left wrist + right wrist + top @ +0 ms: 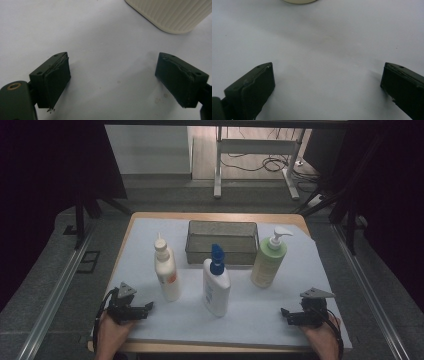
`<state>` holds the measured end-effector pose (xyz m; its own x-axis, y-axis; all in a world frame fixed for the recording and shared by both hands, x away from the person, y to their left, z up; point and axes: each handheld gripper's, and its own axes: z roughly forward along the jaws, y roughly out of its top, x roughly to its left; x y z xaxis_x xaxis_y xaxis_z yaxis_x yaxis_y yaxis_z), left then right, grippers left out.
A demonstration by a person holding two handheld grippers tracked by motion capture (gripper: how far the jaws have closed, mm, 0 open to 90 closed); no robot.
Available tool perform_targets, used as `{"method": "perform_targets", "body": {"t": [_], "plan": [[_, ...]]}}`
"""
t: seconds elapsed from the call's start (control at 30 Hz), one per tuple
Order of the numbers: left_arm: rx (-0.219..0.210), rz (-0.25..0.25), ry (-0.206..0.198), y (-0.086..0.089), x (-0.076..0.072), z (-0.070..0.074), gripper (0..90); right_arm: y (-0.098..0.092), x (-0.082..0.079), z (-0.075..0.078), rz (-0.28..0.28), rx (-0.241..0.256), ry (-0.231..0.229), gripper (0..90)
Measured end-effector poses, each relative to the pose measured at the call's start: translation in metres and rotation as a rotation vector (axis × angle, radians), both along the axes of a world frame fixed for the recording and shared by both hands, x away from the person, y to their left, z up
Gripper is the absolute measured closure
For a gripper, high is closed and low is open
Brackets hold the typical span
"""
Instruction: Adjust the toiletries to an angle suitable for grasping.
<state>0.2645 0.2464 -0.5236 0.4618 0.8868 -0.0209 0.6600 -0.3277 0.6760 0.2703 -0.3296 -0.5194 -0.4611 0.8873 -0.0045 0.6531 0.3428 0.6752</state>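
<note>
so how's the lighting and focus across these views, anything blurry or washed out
High view: dim and soft, dark at both sides, with the white mat the brightest area; the bottles cast only faint shadows. Left gripper view: the left gripper is fairly sharp, the ribbed cream bottle slightly soft. Right gripper view: the right gripper looks blurred at its edges, and the mat is pale and featureless.

three bottles in a row on the table, basket behind the middle one
</note>
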Motion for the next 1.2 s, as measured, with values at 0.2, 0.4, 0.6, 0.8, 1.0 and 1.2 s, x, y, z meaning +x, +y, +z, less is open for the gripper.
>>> {"method": "perform_targets", "body": {"t": [0.2,0.4,0.6,0.8,1.0,1.2], "plan": [[-0.001,0.000,0.000,0.0001,0.0000,-0.0001,12.4,0.0000,0.0000,0.0001,0.000,0.000,0.001,0.0],[-0.001,0.000,0.001,0.0002,0.0001,-0.0001,12.3,0.0000,0.0000,0.0000,-0.001,0.001,0.000,0.0],[-0.002,0.000,0.001,0.0002,0.0000,-0.0001,12.4,-0.0001,0.0000,0.0001,-0.001,0.001,0.000,0.0],[-0.002,0.000,0.001,0.0003,0.0000,-0.0001,12.4,-0.0002,0.0004,0.0005,0.000,0.002,0.002,0.0],[-0.002,0.001,0.000,0.0003,0.0000,-0.0002,12.4,-0.0007,0.0015,0.0020,0.013,0.006,0.010,0.0],[-0.003,0.000,0.000,0.0003,0.0000,-0.0002,12.4,-0.0006,-0.0007,0.0081,0.035,0.021,-0.007,0.0]]}}
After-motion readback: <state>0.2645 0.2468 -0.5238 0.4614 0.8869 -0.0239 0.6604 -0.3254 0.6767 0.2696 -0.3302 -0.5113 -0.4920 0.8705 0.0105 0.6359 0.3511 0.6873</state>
